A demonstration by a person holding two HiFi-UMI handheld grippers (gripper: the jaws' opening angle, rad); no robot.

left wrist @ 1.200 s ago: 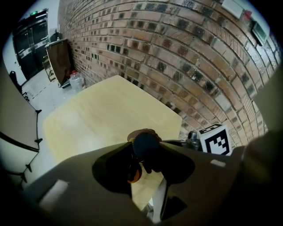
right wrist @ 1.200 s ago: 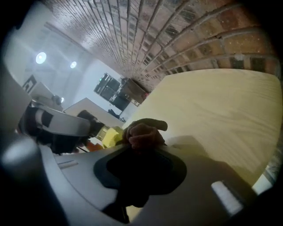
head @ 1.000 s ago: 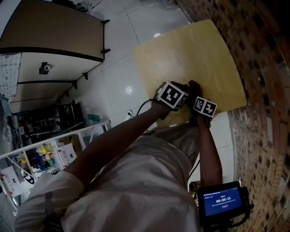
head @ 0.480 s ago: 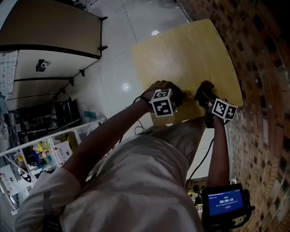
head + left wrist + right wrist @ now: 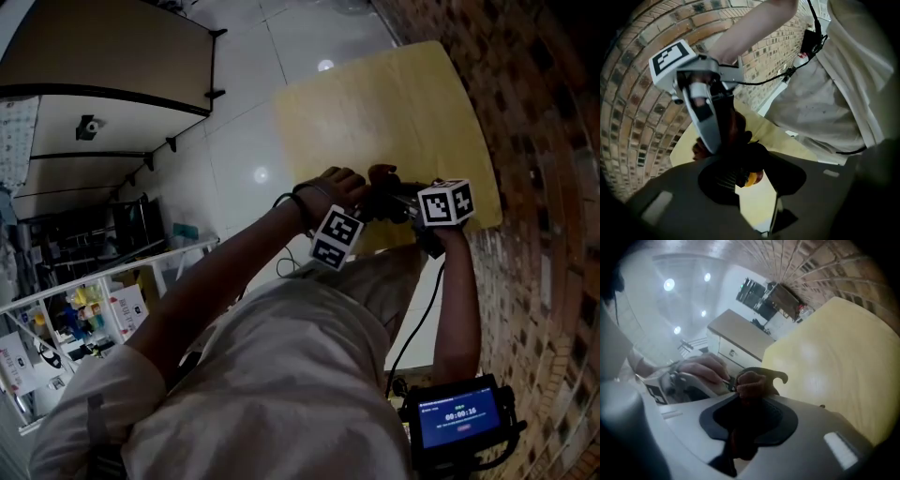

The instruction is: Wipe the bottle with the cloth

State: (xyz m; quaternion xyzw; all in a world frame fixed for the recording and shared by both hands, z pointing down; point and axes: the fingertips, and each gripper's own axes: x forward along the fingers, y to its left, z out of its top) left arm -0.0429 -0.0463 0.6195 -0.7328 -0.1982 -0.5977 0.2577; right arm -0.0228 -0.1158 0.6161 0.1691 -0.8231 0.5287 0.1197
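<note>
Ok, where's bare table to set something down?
The far half of the table is bare, from the floor side across toward the brick wall. Crowded only at the near edge, where the left hand meets the right gripper.

Yellow table (image 5: 375, 103) beside brick wall (image 5: 534, 141); white tiled floor (image 5: 244, 141); lit screen (image 5: 459, 417).

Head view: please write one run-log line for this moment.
right gripper shut on cloth | left gripper jaws just closed further on bottle | both over table

I see a pale short-sleeved shirt (image 5: 281, 375), a black cable (image 5: 410, 323) trailing at five o'clock, and a light-grey left gripper (image 5: 749, 174) and right gripper (image 5: 747, 401), each carrying a white cube (image 5: 336, 237) with black square markers.
</note>
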